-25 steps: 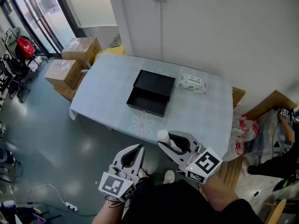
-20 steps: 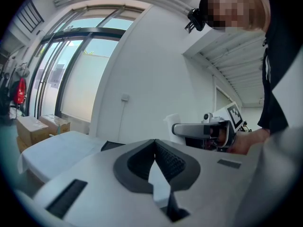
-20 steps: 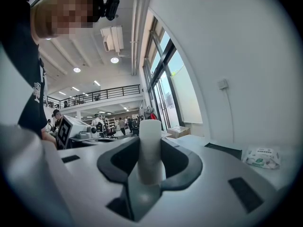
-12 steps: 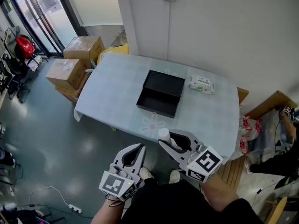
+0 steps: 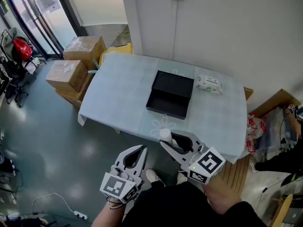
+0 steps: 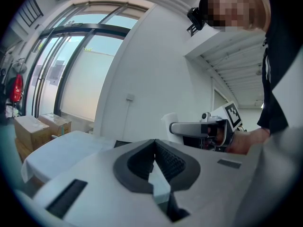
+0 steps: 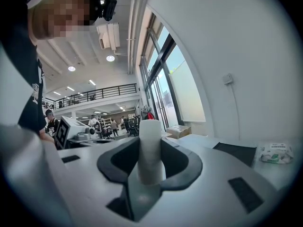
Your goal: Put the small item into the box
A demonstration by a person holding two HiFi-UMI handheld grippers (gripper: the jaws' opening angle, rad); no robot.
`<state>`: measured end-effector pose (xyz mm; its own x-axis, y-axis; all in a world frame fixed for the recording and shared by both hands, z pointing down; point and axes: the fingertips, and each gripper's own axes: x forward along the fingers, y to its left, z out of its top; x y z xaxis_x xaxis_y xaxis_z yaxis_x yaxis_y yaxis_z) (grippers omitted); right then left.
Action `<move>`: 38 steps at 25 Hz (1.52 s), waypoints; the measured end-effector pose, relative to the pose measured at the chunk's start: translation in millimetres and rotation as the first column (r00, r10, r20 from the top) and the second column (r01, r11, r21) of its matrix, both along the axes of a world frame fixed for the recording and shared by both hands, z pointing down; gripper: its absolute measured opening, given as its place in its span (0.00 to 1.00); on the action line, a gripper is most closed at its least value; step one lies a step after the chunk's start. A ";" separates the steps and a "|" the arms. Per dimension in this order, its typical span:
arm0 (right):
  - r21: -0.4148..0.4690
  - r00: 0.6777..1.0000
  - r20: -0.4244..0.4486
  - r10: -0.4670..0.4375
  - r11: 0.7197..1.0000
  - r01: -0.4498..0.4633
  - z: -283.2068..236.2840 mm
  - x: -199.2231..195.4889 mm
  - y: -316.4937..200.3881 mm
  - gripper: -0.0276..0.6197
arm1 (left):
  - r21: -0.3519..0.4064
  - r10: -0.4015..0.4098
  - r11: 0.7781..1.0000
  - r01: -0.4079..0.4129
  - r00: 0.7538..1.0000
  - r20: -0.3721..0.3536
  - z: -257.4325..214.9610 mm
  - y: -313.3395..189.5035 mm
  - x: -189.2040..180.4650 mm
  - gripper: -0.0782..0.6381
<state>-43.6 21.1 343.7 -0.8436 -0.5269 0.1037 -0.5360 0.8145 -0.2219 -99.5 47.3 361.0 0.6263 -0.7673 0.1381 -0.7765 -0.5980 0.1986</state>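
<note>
An open black box [image 5: 170,94] lies on the table with the pale blue cloth [image 5: 118,93]; it also shows as a dark slab [image 7: 236,151] in the right gripper view. My right gripper [image 5: 171,143] hangs short of the table's near edge, shut on a small white cylinder [image 5: 165,135] that stands upright between its jaws [image 7: 150,131]. My left gripper [image 5: 138,151] is lower left of it, off the table, jaws shut together [image 6: 154,148] with nothing in them. The left gripper view shows the right gripper [image 6: 199,128] holding the cylinder [image 6: 171,122].
A pack of wipes [image 5: 209,84] lies right of the box, near the wall. Cardboard boxes [image 5: 81,51] stand on the floor left of the table. A paper bag and a person's arm [image 5: 289,122] are at the right. Grey floor lies between me and the table.
The table and box have slid right and slightly nearer in the head view. Both grippers keep their places, and the white cylinder stays in the right jaws.
</note>
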 end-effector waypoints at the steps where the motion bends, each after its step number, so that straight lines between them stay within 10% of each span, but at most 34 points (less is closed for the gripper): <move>1: 0.000 1.000 0.001 0.004 1.000 -0.004 0.6 -4.4 -1.1 0.26 | 0.001 0.003 1.000 -0.003 1.000 -0.001 0.7 -1.3 -4.3 0.12; 14: 0.014 0.999 -0.014 0.029 0.999 -0.029 2.2 -31.1 -27.1 0.26 | 0.012 0.018 1.000 -0.018 1.000 -0.007 2.5 -20.5 -31.2 0.12; 38: -0.072 0.993 -0.120 0.000 0.997 -0.009 64.1 20.7 -189.3 0.26 | -0.058 0.029 0.998 -0.026 0.999 0.038 37.3 -130.9 31.4 0.12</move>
<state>-22.9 -168.2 407.8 -0.8205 -0.5177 0.2425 -0.5657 0.7963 -0.2142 -68.2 -83.6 398.3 0.6402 -0.7399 0.2067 -0.7678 -0.6076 0.2032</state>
